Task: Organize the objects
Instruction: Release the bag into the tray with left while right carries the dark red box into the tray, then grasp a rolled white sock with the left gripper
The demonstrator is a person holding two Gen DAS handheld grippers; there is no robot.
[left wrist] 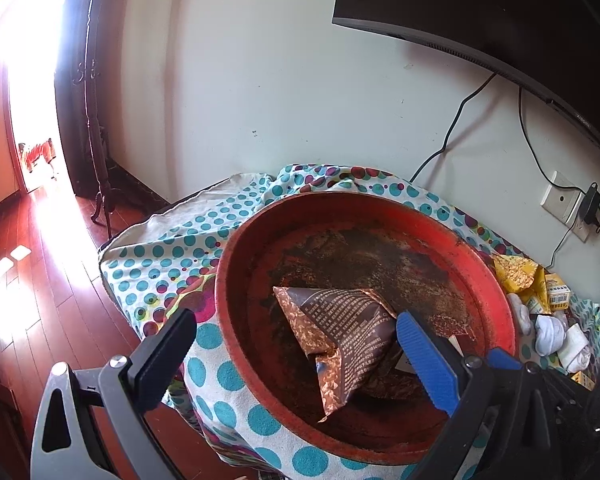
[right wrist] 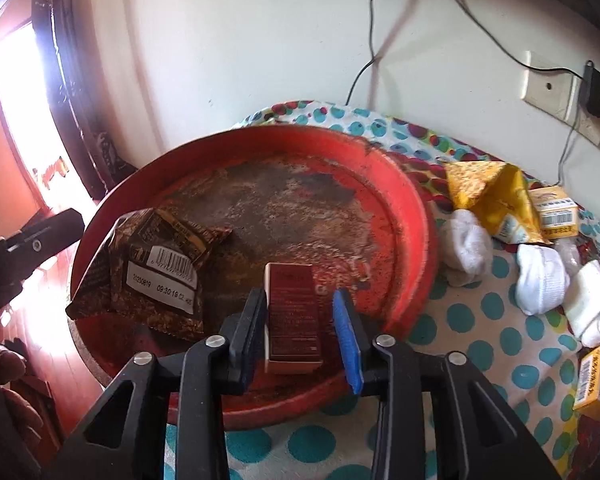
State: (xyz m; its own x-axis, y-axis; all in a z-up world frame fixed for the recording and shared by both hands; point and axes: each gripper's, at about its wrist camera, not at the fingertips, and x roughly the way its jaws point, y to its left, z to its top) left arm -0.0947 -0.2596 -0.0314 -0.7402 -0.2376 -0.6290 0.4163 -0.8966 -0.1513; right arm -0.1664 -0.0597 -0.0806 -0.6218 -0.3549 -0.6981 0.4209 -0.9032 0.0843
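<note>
A round red tray (left wrist: 496,280) (right wrist: 416,216) with a stained floor stands on a spotted cloth. A brown snack packet (left wrist: 340,328) (right wrist: 156,268) lies in it. My left gripper (left wrist: 296,332) is open and empty, with its jaws wide on either side of the packet above the tray's near-left rim. A dark red box (right wrist: 292,312) rests on the tray floor between the fingers of my right gripper (right wrist: 300,304). The right jaws are open: the black finger (right wrist: 252,320) is at the box's left side and the blue finger (right wrist: 346,332) stands clear of its right side.
On the cloth (right wrist: 480,344) right of the tray lie a yellow packet (right wrist: 488,192), white rolled socks (right wrist: 540,276) and small yellow boxes (right wrist: 598,380). A wall with a socket (right wrist: 548,80), cables and a mounted screen (left wrist: 480,4) is behind. The table edge drops to a wood floor (left wrist: 40,300) on the left.
</note>
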